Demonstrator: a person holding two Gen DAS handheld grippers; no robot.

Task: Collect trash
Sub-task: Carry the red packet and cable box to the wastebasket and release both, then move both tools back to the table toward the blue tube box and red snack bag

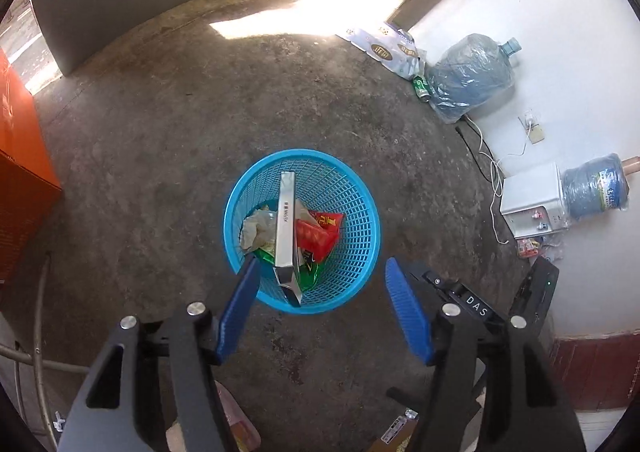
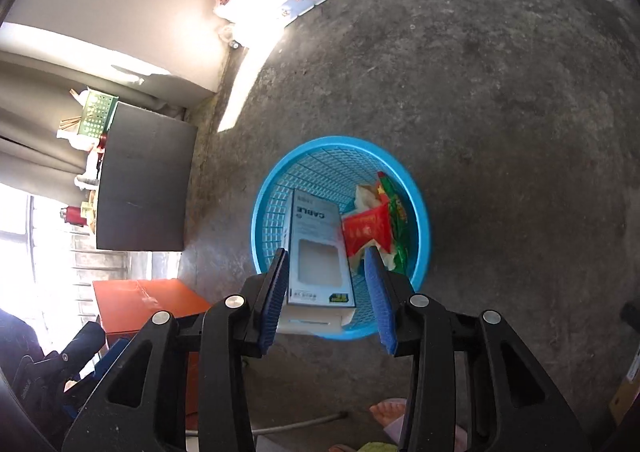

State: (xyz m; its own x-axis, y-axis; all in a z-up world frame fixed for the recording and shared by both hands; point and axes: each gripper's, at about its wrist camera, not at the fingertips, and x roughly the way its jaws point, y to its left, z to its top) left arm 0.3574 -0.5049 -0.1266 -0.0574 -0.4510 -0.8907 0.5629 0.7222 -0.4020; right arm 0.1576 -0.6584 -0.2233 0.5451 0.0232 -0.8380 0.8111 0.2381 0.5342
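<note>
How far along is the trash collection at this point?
Mostly underway. The blue basket already holds the white cable box, a red packet, a green wrapper and crumpled paper. Both tongs, left and right, are open above it, holding nothing. A green can on the floor by the wall looks left.

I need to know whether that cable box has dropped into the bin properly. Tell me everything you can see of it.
The cable box is a long, flat white cardboard carton printed "CABLE", with a window cut in its face. It stands tilted in the blue mesh basket, one end poking above the rim, the other down against the far wall. Red packets and crumpled paper flank it. The right gripper is open around its raised end; contact is unclear.
</note>
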